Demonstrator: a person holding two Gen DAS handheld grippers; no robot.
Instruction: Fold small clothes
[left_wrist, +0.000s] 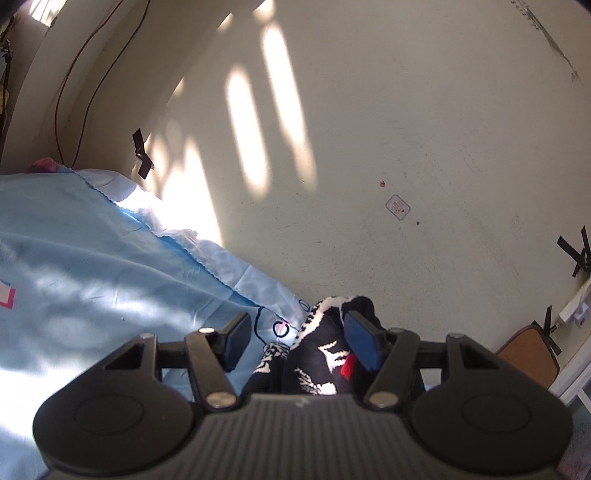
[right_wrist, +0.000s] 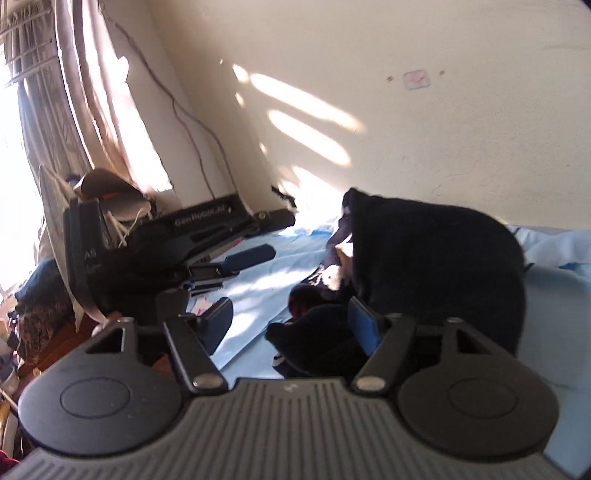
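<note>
In my left wrist view, a pale blue sheet (left_wrist: 92, 266) fills the left of the frame, sun streaks crossing the cream wall (left_wrist: 369, 129) above it; my left gripper (left_wrist: 297, 338) sits at lower centre with its jaws apart, the black-and-white patterned garment (left_wrist: 317, 354) bunched between them against the right pad, the left pad clear of it, so nothing is clamped. In my right wrist view, a curtain (right_wrist: 74, 110) hangs at the upper left beside a bright window; the other gripper shows at middle left over the sheet (right_wrist: 251, 280); my right gripper (right_wrist: 291, 321) at lower centre stands open, dark cloth lying by its right pad; the black garment (right_wrist: 436, 266) mounds at centre right, blurred.
</note>
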